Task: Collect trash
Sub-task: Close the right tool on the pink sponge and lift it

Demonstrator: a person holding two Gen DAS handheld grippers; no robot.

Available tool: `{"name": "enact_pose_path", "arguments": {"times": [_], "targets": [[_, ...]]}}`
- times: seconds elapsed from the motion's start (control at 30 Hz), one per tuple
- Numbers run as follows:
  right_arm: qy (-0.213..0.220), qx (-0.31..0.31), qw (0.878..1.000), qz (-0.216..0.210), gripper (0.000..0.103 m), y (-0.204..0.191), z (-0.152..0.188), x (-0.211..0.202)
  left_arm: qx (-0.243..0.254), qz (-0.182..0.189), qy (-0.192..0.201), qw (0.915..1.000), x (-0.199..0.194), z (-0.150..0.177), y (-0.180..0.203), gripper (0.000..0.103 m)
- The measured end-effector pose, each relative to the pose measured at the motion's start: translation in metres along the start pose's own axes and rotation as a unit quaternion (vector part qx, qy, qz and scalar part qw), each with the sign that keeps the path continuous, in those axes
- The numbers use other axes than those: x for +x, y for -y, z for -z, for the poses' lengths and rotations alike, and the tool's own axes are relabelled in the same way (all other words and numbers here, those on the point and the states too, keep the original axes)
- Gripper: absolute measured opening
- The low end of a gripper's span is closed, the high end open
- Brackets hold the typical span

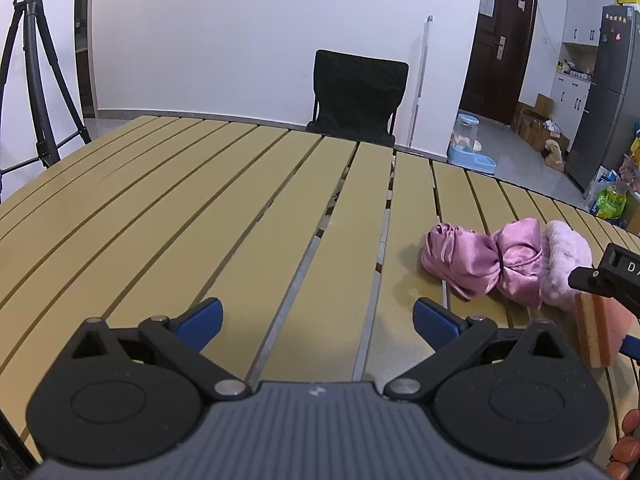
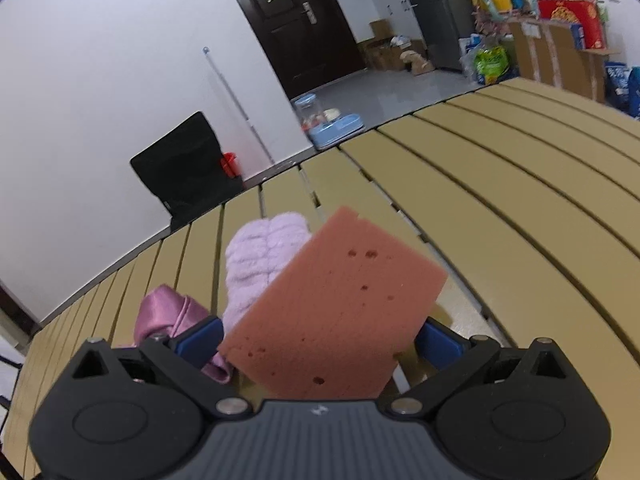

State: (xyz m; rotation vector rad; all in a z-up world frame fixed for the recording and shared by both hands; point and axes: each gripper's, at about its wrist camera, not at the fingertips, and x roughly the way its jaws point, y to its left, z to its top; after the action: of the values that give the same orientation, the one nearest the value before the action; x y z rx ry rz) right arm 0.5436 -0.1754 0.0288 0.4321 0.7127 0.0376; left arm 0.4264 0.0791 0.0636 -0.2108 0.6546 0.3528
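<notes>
Slatted table point(image 2: 520, 200); sponge point(image 2: 332, 308) between right hand-held gripper's point(image 2: 320, 340) fingers.

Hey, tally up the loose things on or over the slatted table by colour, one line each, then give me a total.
Purple satin cloth bundle: 1
Pale lilac fluffy cloth: 1
Reddish-pink sponge, between the right gripper fingers: 1
Total: 3

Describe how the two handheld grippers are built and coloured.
Both match: the left gripper and right gripper each have a ribbed dark grey body bearing a small pale logo, two round black discs, black link arms with silver pins, and blue fingertips. No cables or sleeves show.
</notes>
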Motion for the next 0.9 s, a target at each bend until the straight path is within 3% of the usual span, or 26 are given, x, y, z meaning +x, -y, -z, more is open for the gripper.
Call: {"name": "enact_pose_path", "arguments": {"times": [0.03,0.17,0.53,0.73,0.9], "targets": [[0.006,-0.006,1.000,0.000,0.093,0.001,0.001,-0.002,0.001,0.001,0.001,1.0000,-0.001,0.000,0.000,0.103],[0.024,-0.011,1.000,0.005,0.091,0.007,0.003,-0.006,0.003,0.004,0.007,1.0000,-0.006,0.002,0.002,0.103],[0.074,-0.002,0.996,-0.040,0.089,0.028,-0.005,-0.039,-0.025,0.034,0.006,0.9991,-0.011,-0.009,0.015,0.103],[0.088,-0.004,0.995,-0.047,0.089,0.052,-0.017,-0.052,-0.002,0.050,0.014,0.9986,-0.011,-0.027,0.050,0.103],[0.099,-0.004,0.994,-0.044,0.089,0.074,-0.028,-0.058,0.032,0.040,0.011,0.9986,0.003,-0.045,0.093,0.103]]}}
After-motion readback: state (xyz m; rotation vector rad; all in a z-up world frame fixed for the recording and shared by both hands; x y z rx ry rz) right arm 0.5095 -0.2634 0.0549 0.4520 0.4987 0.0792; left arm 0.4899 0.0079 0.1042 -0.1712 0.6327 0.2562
